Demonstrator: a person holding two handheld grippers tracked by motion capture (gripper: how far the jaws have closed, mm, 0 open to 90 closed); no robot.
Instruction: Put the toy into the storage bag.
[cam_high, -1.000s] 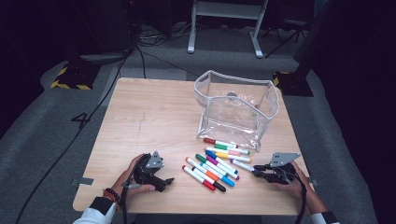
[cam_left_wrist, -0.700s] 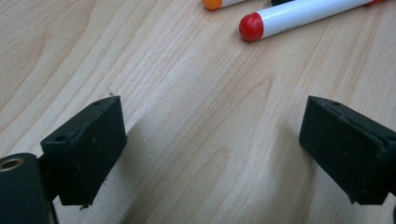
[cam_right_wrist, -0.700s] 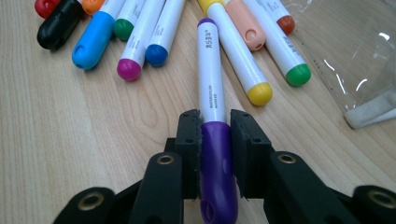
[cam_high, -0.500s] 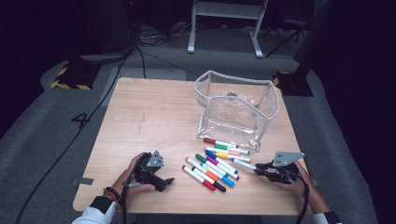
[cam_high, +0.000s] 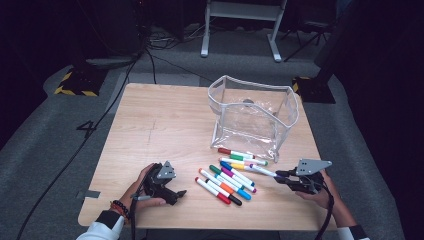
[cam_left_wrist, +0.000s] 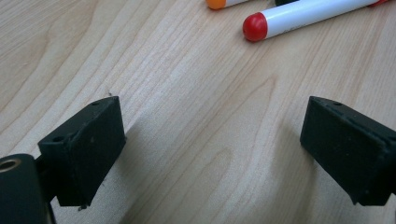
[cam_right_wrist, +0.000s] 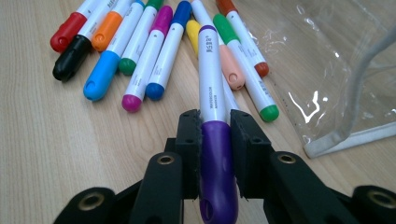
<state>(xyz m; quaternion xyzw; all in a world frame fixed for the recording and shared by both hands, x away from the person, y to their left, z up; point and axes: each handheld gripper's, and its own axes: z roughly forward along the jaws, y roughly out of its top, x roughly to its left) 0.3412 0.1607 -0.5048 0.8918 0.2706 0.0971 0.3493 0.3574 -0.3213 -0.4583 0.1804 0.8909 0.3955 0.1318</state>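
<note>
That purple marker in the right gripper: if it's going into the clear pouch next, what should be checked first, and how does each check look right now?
1. Grip: the right gripper is shut on the purple marker, pads on both sides of its cap end. Ok.
2. Marker free of the marker pile: cannot tell; its far end lies over the others.
3. Clear pouch standing with its mouth open upward. Ok.
4. Room inside the pouch: one small dark thing at the bottom, otherwise free. Ok.
5. The left gripper is out of the way: open over bare table, holding nothing. Ok.
</note>
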